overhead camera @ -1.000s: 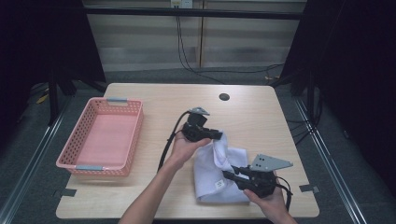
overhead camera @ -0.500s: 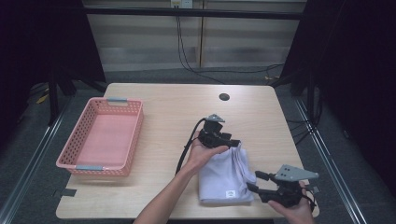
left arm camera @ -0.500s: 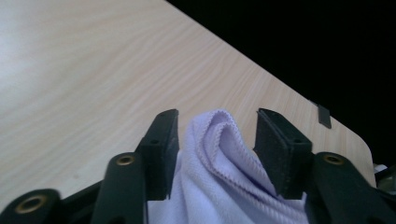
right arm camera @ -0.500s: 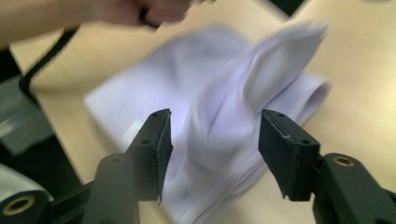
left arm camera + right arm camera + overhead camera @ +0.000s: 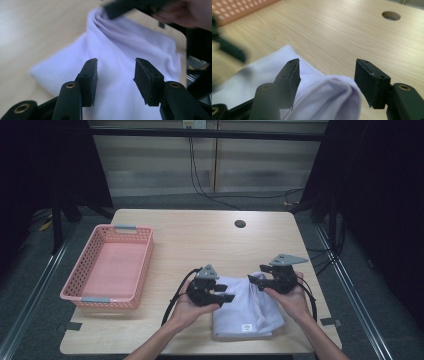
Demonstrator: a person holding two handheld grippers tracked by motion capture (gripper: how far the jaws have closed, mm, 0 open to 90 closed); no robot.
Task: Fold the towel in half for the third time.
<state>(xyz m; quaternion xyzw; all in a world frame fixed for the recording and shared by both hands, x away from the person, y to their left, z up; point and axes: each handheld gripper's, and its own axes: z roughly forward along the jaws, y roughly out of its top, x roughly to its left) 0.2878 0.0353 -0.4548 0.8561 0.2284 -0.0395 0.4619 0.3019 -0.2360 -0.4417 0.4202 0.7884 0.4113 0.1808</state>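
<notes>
A folded white cloth (image 5: 247, 307) lies flat near the table's front edge, right of centre, with a small label at its front. My left gripper (image 5: 227, 296) hovers at its left edge, pointing right, open; its jaws have just been closing a little, with nothing gripped. In the left gripper view the cloth (image 5: 120, 42) lies beyond the open left gripper (image 5: 115, 65). My right gripper (image 5: 253, 279) is at the cloth's far edge, pointing left; its jaws have just been opening. In the right gripper view a fold of cloth (image 5: 329, 97) bulges between the right gripper's (image 5: 327, 62) pads without being pressed.
A pink plastic basket (image 5: 75, 290) stands at the table's left side with nothing in it. A round cable hole (image 5: 240, 224) sits in the wooden table (image 5: 200, 240) toward the back. Both forearms come in over the front edge.
Both grippers were shut on the cloth and have let go. The left moved toward the front, the right swung out and then back to the far edge. The cloth now lies flat.
</notes>
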